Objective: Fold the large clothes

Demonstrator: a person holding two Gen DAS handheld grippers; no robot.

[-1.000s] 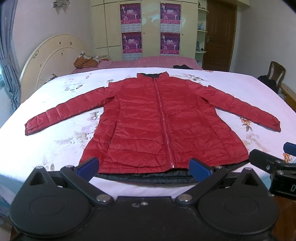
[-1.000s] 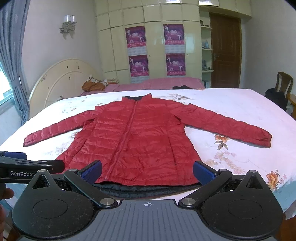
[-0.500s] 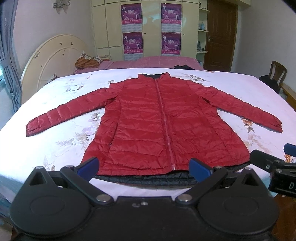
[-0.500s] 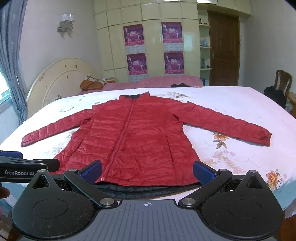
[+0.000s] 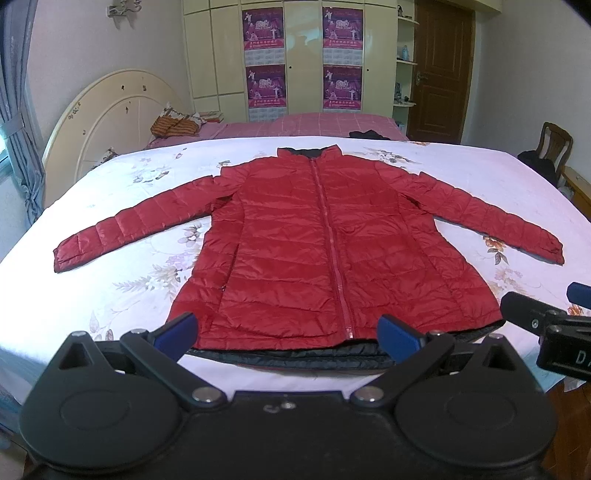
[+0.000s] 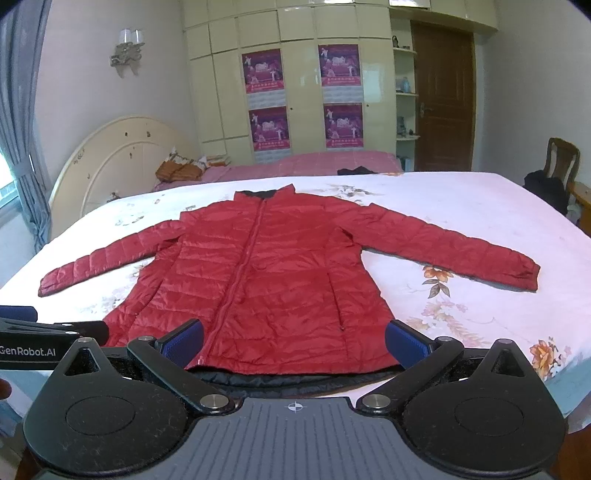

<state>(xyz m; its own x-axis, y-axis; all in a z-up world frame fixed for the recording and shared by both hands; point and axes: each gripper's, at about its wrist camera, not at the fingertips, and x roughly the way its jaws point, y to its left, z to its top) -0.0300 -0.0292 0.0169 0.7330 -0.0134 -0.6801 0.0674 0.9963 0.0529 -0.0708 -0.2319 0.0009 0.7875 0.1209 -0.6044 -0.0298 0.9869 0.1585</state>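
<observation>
My left tongs (image 5: 286, 334) and right tongs (image 6: 294, 342) both gape wide, holding nothing, just short of the hem. The red jacket (image 5: 325, 251) lies flat and zipped on the bed (image 5: 122, 295), sleeves spread, collar toward the wardrobe (image 5: 295, 55).

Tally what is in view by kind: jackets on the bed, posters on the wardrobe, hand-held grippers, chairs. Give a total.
Jackets: 1, red jacket
Posters: 4
Hand-held grippers: 2, left, right, both open
Chairs: 1
Total: 8
</observation>
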